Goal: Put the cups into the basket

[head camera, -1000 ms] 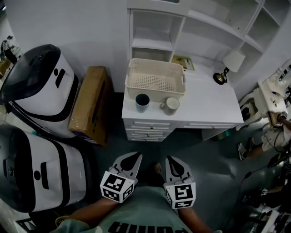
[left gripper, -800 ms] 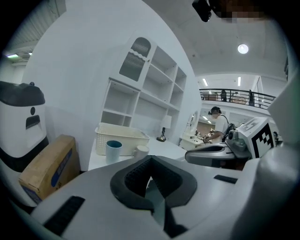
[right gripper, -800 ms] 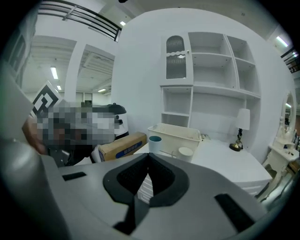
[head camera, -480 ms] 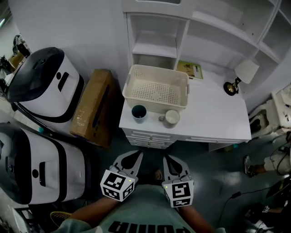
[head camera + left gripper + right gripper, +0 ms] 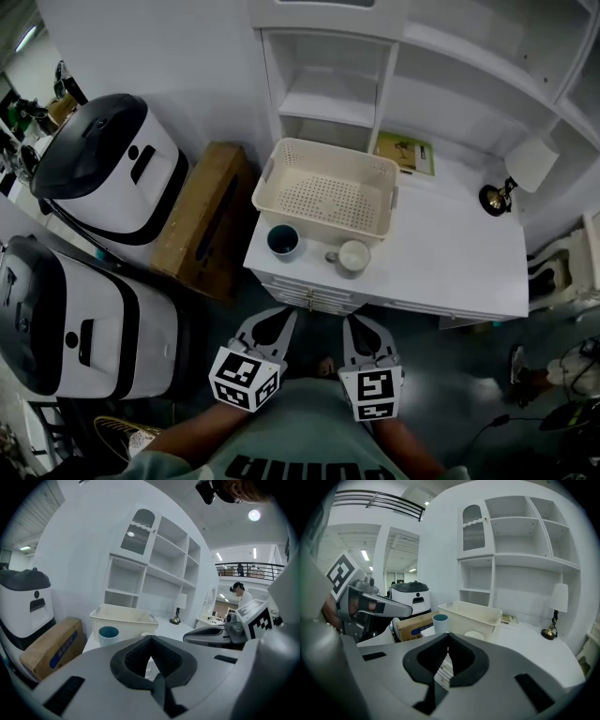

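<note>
L gripper (image 5: 286, 316) & R gripper (image 5: 354, 323) both clenched, empty, held low at 6 o'clock short of white desk (image 5: 450, 262), prob. since no reach begun; blue cup (image 5: 282, 240) & white cup (image 5: 353, 255) stand near desk's front edge, just at 6 o'clock of empty basket (image 5: 328, 195), handy for short lifts.

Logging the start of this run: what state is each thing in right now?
basket, upright, empty
blue cup, upright on the desk, outside the basket
white cup, upright on the desk, outside the basket
left tongs, shut, empty
right tongs, shut, empty
drawers, closed
</note>
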